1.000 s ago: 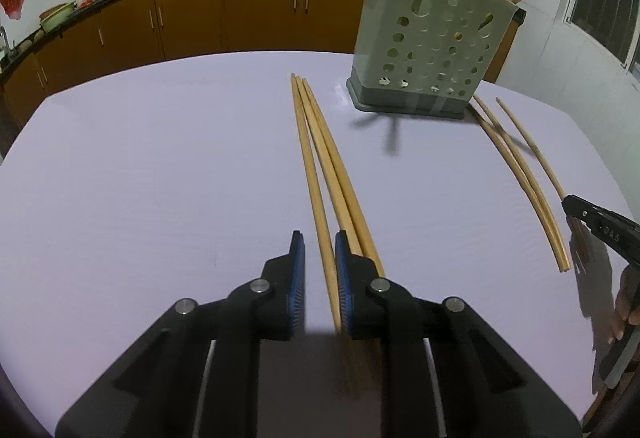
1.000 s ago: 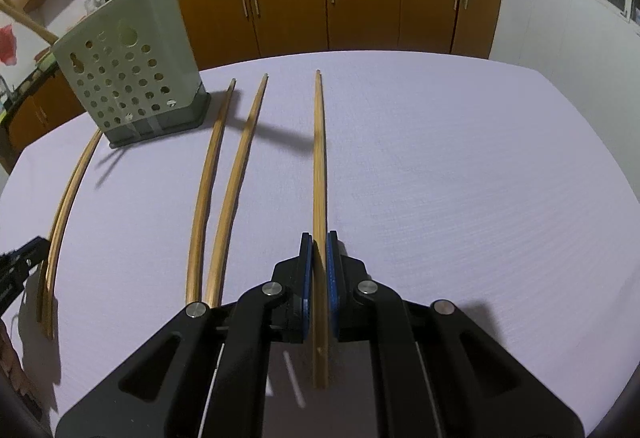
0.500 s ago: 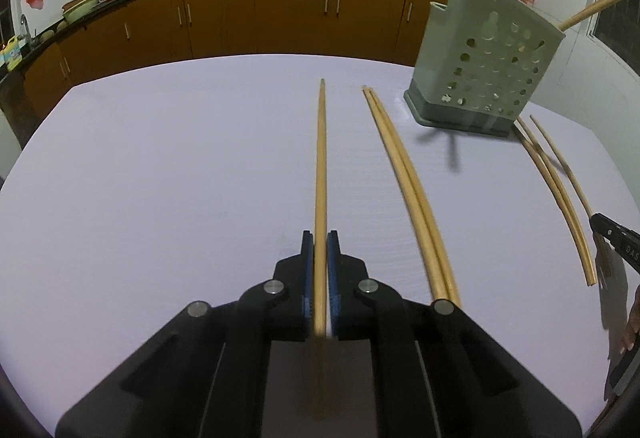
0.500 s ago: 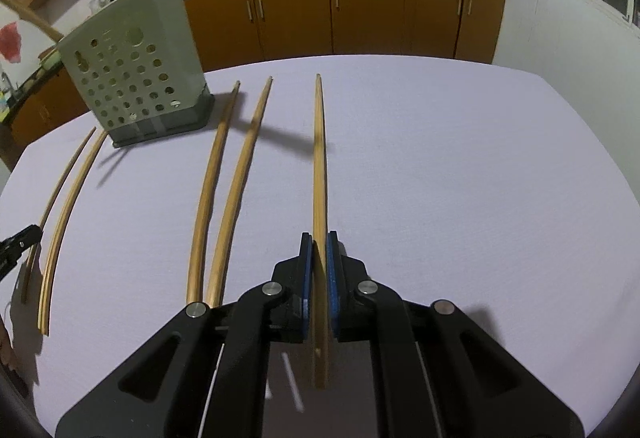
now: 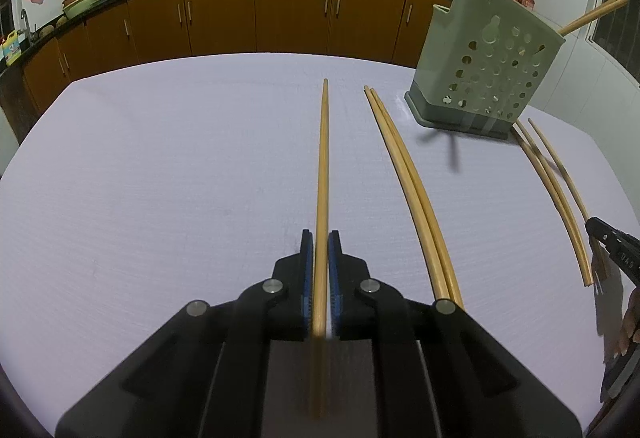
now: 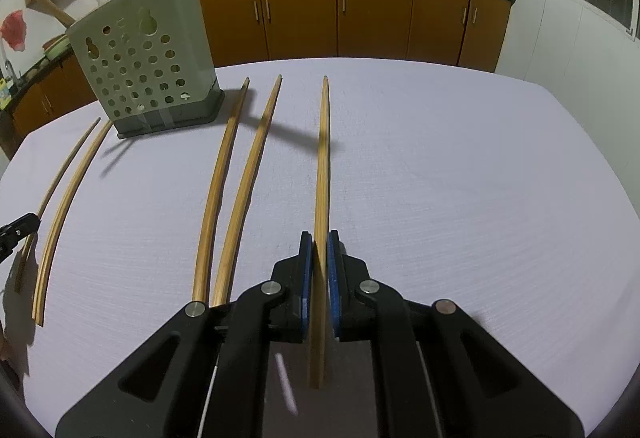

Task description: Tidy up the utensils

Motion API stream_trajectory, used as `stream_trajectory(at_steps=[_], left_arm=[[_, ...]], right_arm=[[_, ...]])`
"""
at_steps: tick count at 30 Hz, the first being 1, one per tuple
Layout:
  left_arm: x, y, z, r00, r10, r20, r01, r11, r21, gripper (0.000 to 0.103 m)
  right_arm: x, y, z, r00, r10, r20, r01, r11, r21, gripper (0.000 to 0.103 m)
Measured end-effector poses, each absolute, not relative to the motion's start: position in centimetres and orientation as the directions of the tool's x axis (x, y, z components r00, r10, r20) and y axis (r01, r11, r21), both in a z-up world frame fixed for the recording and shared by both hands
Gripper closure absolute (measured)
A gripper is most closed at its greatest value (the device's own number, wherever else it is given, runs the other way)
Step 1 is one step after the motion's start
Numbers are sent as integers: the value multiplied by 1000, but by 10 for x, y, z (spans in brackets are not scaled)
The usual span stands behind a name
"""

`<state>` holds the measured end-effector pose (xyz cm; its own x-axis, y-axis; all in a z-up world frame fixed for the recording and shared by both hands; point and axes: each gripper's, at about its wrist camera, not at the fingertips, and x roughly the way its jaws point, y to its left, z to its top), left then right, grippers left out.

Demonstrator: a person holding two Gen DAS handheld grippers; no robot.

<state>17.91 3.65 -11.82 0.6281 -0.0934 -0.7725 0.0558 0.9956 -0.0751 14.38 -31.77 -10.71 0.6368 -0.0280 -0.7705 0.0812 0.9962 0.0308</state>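
Observation:
My left gripper [image 5: 320,238] is shut on a long wooden chopstick [image 5: 322,166] that points straight ahead over the white table. My right gripper [image 6: 319,240] is shut on another wooden chopstick [image 6: 321,166], also pointing ahead. A grey-green perforated utensil holder [image 5: 486,74] stands at the far right in the left wrist view and at the far left in the right wrist view [image 6: 144,58], with chopsticks standing in it. Two loose chopsticks [image 5: 408,182] lie right of my left gripper. Two more [image 6: 232,190] lie left of my right gripper.
More chopsticks [image 5: 552,190] lie beside the holder near the table's right side. Brown kitchen cabinets [image 5: 256,18] with woks on the counter run behind the table. The right gripper's tip [image 5: 612,242] shows at the right edge of the left wrist view.
My left gripper, open around the chopsticks a second ago, has shut on one and swung it left, away from the other two. My right gripper keeps its chopstick, nearly still.

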Motion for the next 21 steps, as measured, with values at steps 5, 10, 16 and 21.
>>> stream_trajectory(at_steps=[5,10,16,21], left_arm=[[179,38,-118,628,-102,-772,56,995,-86,93],[179,39,-118,628,-103,-772,56,995,-88,93],[179,39,-118,628,-105,-771,56,994,-89,93],[179,39,-118,628,-105,-772,56,994,-89,93]], right_arm=[[144,-318,-107,637,-29,-771,81,996,30,94],[143,-317,-107,637,-30,-770,82,996,28,94],[143,-318,-107,637,-30,-770,81,996,28,93],[144,-318,-107,637,-29,-770,81,996,29,93]])
